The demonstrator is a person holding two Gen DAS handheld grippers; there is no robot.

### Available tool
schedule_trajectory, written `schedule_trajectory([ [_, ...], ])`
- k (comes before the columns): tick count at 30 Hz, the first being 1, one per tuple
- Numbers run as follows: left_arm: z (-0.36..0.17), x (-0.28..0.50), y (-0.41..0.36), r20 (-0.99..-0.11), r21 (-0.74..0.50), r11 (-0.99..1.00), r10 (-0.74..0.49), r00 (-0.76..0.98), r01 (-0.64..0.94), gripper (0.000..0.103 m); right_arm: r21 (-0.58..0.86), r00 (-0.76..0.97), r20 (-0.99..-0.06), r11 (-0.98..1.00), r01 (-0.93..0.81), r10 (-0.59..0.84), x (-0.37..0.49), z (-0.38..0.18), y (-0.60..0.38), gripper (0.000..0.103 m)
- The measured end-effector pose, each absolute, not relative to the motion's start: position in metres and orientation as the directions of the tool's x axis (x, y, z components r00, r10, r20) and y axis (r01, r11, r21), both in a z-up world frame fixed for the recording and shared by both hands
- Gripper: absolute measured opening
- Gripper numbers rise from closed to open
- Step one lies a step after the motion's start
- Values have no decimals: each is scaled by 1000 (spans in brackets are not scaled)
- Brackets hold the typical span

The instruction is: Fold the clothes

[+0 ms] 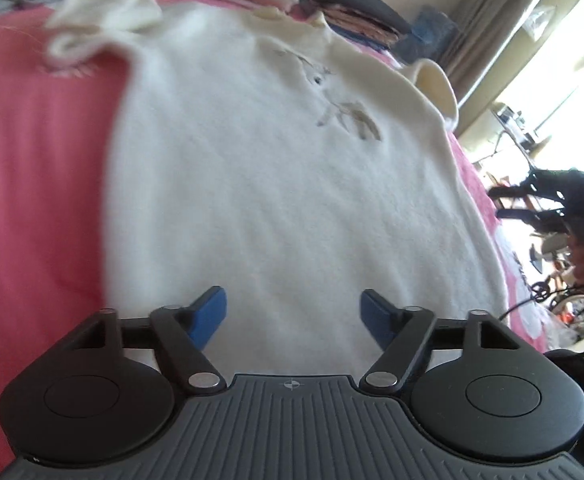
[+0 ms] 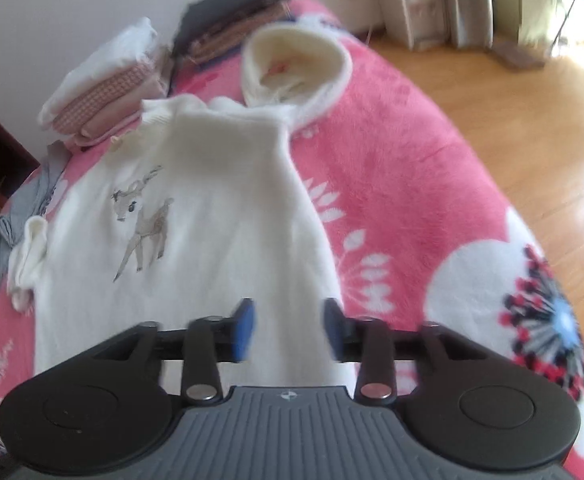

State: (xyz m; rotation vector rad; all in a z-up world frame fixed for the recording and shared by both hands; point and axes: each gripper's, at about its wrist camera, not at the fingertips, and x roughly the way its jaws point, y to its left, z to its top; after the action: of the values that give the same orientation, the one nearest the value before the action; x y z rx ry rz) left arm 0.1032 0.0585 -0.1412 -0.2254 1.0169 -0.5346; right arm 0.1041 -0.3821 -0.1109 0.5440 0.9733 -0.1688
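A white fleece hooded top (image 1: pixel 275 184) with a small deer picture (image 2: pixel 143 222) lies flat on the pink flowered bedspread (image 2: pixel 404 184). Its hood (image 2: pixel 296 76) rests at the far end, and a sleeve cuff (image 2: pixel 27 256) is bunched at its left edge. In the left wrist view my left gripper (image 1: pixel 294 316) hovers over the top's near part, its blue pads wide apart with nothing between them. In the right wrist view my right gripper (image 2: pixel 289 330) stands open above the top's near right edge, with white cloth showing in the gap and the pads not pressing on it.
Folded piles sit at the head of the bed: a white and pink one (image 2: pixel 103 84) and a dark one (image 2: pixel 231 20). A grey garment (image 2: pixel 15 220) lies crumpled at the left. The wooden floor (image 2: pixel 512 100) begins past the bed's right edge. The other gripper and a hand (image 1: pixel 564 216) show at the right.
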Motion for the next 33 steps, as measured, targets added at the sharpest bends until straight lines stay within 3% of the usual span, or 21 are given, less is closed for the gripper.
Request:
schedule_trajectory([
  [2,-144,103,54,-754,-416,849,-522,399,324,99,387,562,-819,834,393,116,117,-118,-393,52],
  [5,-146,100,54,-740,-418,841,-535,407,345,102,449,542,-824,775,446,165,114,-130,-406,52],
  [10,-158,99,57,-746,-429,836,-542,388,343,103,426,457,-869,756,497,189,82,-156,-410,52],
  [15,-160,98,62,-729,-448,826,-559,395,342,103,545,420,-834,651,529,356,47,-167,-407,52],
  [18,-160,96,59,-729,-430,835,-546,413,344,103,547,396,-835,646,532,381,37,-162,-396,39],
  [21,-159,91,56,-737,-394,849,-521,430,354,103,630,466,-768,652,423,440,44,-132,-370,37],
  [25,-158,85,50,-746,-343,864,-489,453,367,103,696,433,-689,696,174,581,67,-101,-308,38],
  [28,-158,82,49,-748,-321,870,-475,464,373,103,673,457,-690,729,123,561,63,-92,-302,39],
  [33,-160,81,48,-746,-314,870,-474,467,381,103,626,488,-753,710,324,442,36,-107,-341,39],
])
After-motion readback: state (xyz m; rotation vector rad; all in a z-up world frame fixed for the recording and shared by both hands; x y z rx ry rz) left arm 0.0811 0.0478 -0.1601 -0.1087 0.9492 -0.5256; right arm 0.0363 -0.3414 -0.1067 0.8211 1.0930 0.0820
